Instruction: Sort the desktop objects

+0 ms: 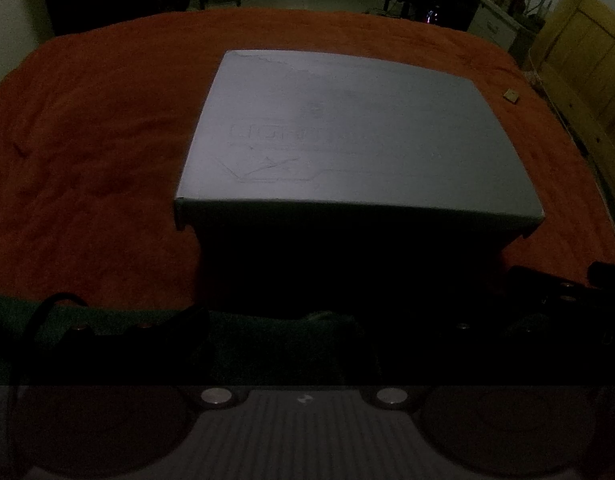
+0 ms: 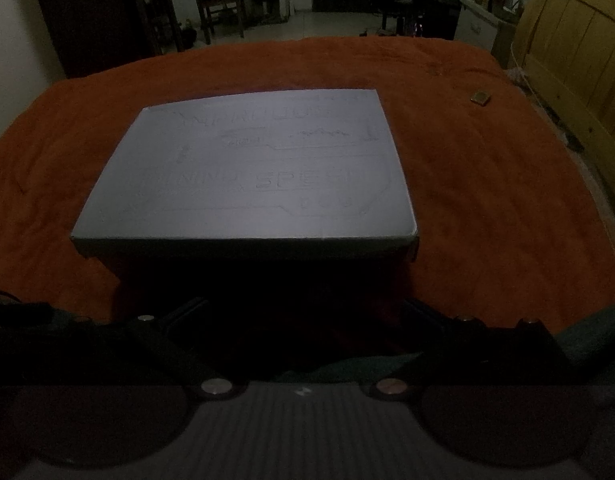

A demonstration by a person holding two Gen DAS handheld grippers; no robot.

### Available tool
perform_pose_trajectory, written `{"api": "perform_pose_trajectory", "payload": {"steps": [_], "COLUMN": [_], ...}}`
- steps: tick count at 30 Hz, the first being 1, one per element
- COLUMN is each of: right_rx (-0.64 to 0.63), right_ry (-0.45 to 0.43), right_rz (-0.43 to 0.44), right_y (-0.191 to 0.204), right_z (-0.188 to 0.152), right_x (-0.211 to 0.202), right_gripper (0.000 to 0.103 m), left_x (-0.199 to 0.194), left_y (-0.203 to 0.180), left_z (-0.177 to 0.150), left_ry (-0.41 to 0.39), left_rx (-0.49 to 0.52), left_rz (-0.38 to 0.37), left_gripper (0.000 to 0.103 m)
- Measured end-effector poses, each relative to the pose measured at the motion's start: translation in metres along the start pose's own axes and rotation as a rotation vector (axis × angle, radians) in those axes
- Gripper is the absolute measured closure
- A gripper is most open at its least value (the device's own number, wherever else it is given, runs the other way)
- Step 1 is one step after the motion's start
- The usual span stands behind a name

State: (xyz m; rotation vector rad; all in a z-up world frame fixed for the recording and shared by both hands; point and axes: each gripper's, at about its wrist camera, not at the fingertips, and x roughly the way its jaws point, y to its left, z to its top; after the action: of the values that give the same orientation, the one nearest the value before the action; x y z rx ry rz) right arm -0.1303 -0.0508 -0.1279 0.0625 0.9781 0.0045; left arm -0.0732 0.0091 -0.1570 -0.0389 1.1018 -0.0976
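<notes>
We see the scene from two low wrist cameras at the near edge, both facing the far side of the room. The left wrist view sits close to the grey box (image 1: 347, 132), which lies right of centre; the right wrist view shows it left of centre. Both share the box, the orange cloth (image 2: 487, 200) and the wooden headboard (image 2: 579, 40) at far right.

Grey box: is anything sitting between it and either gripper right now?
Nothing visible. In both wrist views the grey box lies lid-on straight ahead on the orange cloth. The strip in front of it is in deep shadow. The small tan object lies far off to the right.
</notes>
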Motion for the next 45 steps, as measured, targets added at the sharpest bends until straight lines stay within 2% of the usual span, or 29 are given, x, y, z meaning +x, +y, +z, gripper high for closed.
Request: {"api": "perform_pose_trajectory", "payload": {"steps": [3, 24, 29, 32, 34, 35, 38, 45], "right_rx": [-0.019, -0.036, -0.037, -0.038, -0.038, -0.012, 0.043, 0.018], "right_ry": [0.001, -0.022, -0.026, -0.028, -0.029, -0.027, -0.004, 0.000], "right_rz": [0.009, 0.031, 0.046, 0.055, 0.061, 0.081, 0.100, 0.098], "right_y": [-0.013, -0.019, -0.020, -0.020, -0.021, -0.035, -0.043, -0.041], "right_z": [0.002, -0.001, -0.003, -0.004, -0.004, 0.004, 0.005, 0.006], "right_x": [0.001, -0.001, -0.001, -0.001, -0.001, -0.004, 0.000, -0.001], "right_gripper": [0.000, 0.000, 0.000, 0.000, 0.000, 0.000, 0.000, 0.000], "left_x": [0.001, 0.002, 0.002, -0.001, -0.006, -0.007, -0.004, -0.003], "left_y": [0.002, 0.003, 0.000, -0.007, -0.008, -0.007, -0.003, 0.002], "left_z": [0.000, 0.000, 0.000, -0.003, -0.005, -0.005, -0.003, -0.001], "left_ry": [0.003, 0.004, 0.011, 0.013, -0.022, -0.028, -0.009, 0.000], "left_rx": [-0.001, -0.012, 0.002, 0.034, 0.010, 0.002, -0.019, -0.044], "left_rz": [0.002, -0.002, -0.013, -0.068, -0.054, -0.048, -0.040, -0.033], "left_gripper": [0.001, 0.001, 0.001, 0.001, 0.001, 0.001, 0.001, 0.001]}}
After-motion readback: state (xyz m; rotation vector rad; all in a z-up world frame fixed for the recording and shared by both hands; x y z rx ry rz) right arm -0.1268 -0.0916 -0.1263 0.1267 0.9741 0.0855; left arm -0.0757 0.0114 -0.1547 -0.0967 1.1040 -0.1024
